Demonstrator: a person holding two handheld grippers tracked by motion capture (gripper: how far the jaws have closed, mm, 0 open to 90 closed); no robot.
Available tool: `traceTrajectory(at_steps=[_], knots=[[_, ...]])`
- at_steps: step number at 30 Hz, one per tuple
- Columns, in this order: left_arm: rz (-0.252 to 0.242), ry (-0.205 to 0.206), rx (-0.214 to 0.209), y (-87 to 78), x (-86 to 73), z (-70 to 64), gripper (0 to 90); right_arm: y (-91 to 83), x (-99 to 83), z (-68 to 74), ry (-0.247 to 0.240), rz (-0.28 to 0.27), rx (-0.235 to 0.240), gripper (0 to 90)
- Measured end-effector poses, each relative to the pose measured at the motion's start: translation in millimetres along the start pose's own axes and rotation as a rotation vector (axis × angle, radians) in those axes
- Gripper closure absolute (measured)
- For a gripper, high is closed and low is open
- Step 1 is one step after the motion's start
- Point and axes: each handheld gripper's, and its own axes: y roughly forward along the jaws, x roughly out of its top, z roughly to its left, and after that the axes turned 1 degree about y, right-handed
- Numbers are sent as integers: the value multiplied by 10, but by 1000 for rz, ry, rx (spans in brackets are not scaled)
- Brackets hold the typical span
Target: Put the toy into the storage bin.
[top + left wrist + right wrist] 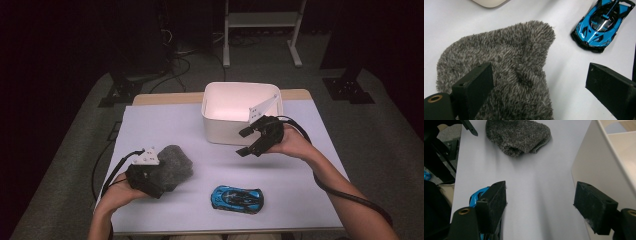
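Observation:
A fuzzy grey cloth point(175, 162) lies bunched at the left of the white table point(300, 180). My left gripper point(150, 182) hovers at its near edge, open, one jaw over the grey cloth point(506, 72) and the other over bare table. A blue toy car point(237, 198) sits near the front edge, and the blue toy car point(600, 23) is at the upper right of the left gripper view. My right gripper point(246, 141) is open just in front of the white bin point(240, 112), holding nothing. The right gripper view has the grey cloth point(517, 135) ahead and the bin's wall point(596, 162) at its right.
The white bin stands at the table's back centre with its inside bare. Beyond the table are a white metal stand point(260, 30), dark equipment bases and cables on the grey floor. Bare table lies between cloth, car and bin.

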Motion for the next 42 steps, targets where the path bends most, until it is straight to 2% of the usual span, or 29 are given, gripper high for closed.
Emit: traceTrajectory(at_steps=[4,14,20,24,27,29,34,38,42], knots=[[3,-1,6,-12,-5,18,46,-40,84,-38,-7,1,-3,246],[5,-3,4,-1,-15,27,44,-114,292,-186,-22,44,-20,250],[34,-4,7,5,-45,33,44,-159,387,-295,-27,48,-33,249],[15,-11,6,-23,-49,10,44,-181,453,-363,-37,45,-44,250],[17,-8,5,-53,-56,-4,44,-174,492,-420,-39,62,-45,250],[1,-19,-1,-64,-61,-13,44,-154,509,-474,-32,71,-42,250],[13,-17,4,-71,-80,-11,44,-79,502,-615,-26,90,-43,266],[23,-17,1,-75,-90,-11,44,35,453,-725,-1,124,-32,317],[13,-24,-6,-79,-91,-17,44,110,416,-782,-5,132,-34,479]])
